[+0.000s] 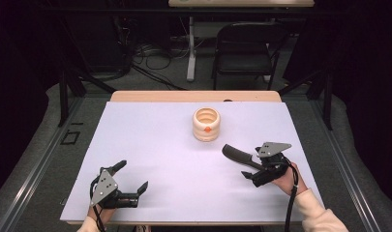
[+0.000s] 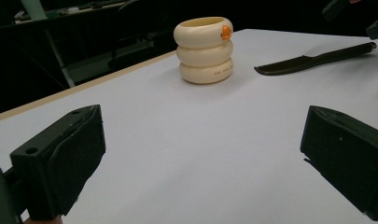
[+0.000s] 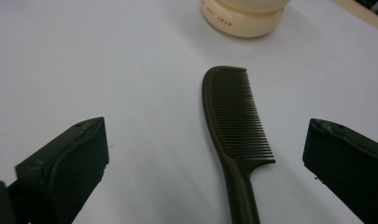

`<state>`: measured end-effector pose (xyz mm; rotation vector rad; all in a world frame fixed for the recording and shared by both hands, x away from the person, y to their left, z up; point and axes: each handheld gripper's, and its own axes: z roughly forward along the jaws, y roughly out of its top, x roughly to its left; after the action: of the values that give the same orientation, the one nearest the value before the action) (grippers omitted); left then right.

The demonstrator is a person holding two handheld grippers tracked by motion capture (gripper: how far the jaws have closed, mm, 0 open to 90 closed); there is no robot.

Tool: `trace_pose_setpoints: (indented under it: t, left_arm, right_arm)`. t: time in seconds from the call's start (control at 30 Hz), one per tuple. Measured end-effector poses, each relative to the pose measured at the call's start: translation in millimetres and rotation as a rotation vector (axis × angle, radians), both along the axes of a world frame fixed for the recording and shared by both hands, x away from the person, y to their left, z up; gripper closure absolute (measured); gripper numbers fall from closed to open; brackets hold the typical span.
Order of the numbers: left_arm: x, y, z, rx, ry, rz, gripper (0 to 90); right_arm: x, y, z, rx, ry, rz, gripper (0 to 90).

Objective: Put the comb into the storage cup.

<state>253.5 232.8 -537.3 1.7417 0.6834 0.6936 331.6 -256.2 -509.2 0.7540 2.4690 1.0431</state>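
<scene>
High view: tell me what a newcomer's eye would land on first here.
First, the cream ribbed cup with an orange spot, standing upright alone near the far middle of the white table. Next, the dark comb lying flat to the cup's near right, between the open jaws of the right gripper. The left gripper sits open at the near left corner, holding nothing.

your left gripper (image 1: 133, 177) sits low at seven o'clock, jaws spread wide, pointing toward one o'clock. your right gripper (image 1: 241, 164) sits at four o'clock, jaws gaping too, aimed toward ten o'clock.
</scene>
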Motion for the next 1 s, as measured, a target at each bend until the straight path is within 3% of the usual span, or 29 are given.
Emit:
trace_pose_setpoints:
  t: [0.53,0.63,1.0]
  left_arm:
    - [0.6,-0.5,-0.5,0.002,0.007,-0.001,0.2]
    - [0.8,-0.6,-0.7,0.0,0.009,-0.001,0.2]
    - [0.8,-0.9,-0.8,0.003,0.009,-0.004,0.2]
  right_arm:
    - [14.8,1.0,-3.0,-0.089,0.07,-0.01,0.0]
    - [17.7,1.0,-3.9,-0.105,0.107,-0.024,0.0]
    - [29.2,4.0,-5.7,-0.18,0.17,-0.036,0.0]
